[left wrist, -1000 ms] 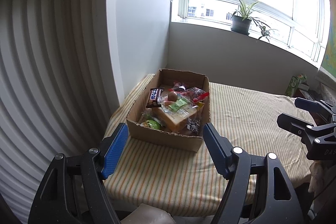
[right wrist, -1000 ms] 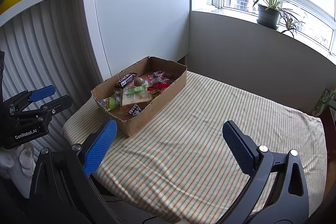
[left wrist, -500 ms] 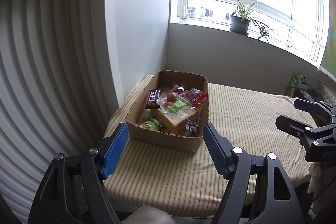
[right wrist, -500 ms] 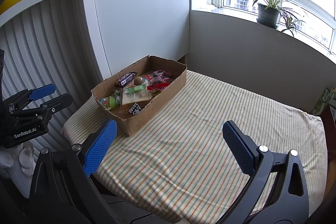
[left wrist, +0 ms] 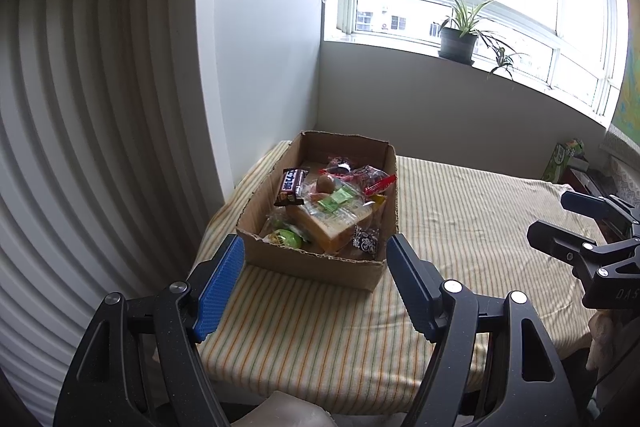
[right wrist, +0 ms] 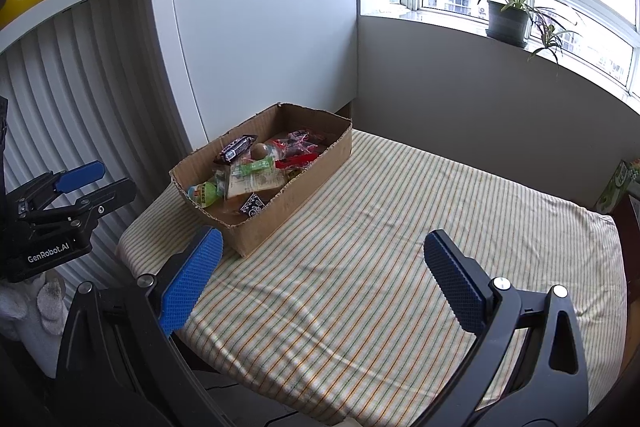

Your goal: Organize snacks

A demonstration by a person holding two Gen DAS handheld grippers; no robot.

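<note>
Snacks (left wrist: 328,205) lie heaped in the box (left wrist: 312,263) at the table's (left wrist: 460,227) far left corner, which fits a job just starting or just done. Left gripper (left wrist: 316,281) hangs before the box's near wall and right gripper (right wrist: 320,279) over bare cloth, both with jaws wide and empty. Any reach should drop from above, clear of the wall.

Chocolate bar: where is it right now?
In the left wrist view, the chocolate bar leans on the cardboard box's left inner wall, beside the brown egg.
</note>
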